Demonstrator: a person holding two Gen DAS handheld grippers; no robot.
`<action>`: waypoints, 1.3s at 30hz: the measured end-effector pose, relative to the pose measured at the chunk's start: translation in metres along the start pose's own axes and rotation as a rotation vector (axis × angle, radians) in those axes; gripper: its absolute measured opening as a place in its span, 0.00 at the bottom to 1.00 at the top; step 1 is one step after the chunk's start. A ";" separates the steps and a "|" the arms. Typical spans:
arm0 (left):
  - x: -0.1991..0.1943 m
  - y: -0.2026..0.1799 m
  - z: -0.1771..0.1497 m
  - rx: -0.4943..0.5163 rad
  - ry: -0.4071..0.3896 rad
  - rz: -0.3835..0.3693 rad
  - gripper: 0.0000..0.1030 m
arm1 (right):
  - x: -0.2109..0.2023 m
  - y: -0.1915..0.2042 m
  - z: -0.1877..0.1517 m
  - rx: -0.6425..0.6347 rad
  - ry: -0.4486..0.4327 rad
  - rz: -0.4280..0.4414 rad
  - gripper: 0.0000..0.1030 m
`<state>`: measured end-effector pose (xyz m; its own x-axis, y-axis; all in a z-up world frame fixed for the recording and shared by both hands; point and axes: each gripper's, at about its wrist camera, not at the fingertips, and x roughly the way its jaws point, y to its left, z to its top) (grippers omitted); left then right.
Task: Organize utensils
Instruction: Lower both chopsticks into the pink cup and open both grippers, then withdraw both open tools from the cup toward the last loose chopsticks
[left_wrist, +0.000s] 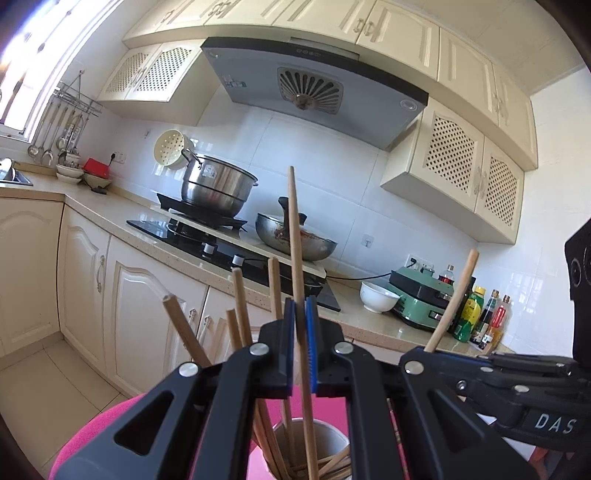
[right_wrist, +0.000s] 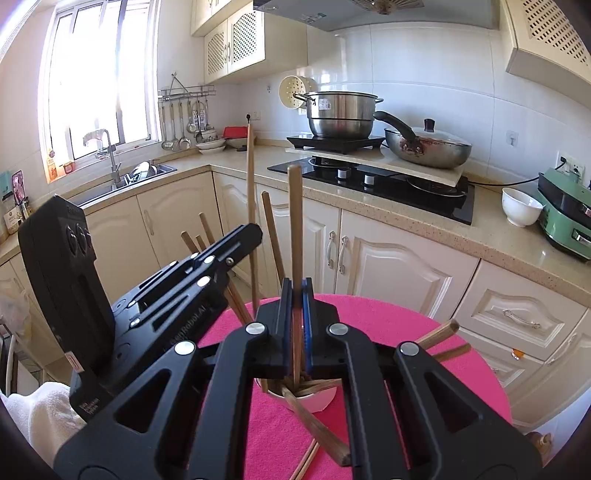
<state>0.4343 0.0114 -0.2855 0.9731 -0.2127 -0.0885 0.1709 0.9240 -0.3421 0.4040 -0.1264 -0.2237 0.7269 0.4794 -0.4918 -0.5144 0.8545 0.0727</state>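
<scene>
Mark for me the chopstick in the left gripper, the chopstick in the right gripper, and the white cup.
Left gripper's chopstick (left_wrist: 295, 236): left wrist view, mid shaft.
Right gripper's chopstick (right_wrist: 295, 221): right wrist view, upper shaft.
White cup (right_wrist: 317, 401): right wrist view, front wall.

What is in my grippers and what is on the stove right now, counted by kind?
Chopsticks gripped: 2 (left chopstick in left gripper, right chopstick in right gripper)
Steel pots on the stove: 1
Frying pans on the stove: 1
Total: 4
</scene>
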 end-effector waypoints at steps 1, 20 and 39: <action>0.001 -0.001 0.000 0.007 -0.003 -0.001 0.06 | 0.001 -0.001 0.000 0.002 0.002 0.000 0.05; 0.025 -0.005 -0.016 0.017 0.004 0.033 0.06 | 0.007 -0.032 0.015 0.058 -0.060 -0.015 0.05; 0.015 -0.007 -0.046 0.011 0.212 0.107 0.26 | 0.028 -0.026 -0.005 0.039 0.092 0.013 0.06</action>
<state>0.4410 -0.0133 -0.3269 0.9319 -0.1738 -0.3184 0.0711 0.9482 -0.3095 0.4357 -0.1364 -0.2439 0.6743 0.4714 -0.5684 -0.5042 0.8563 0.1120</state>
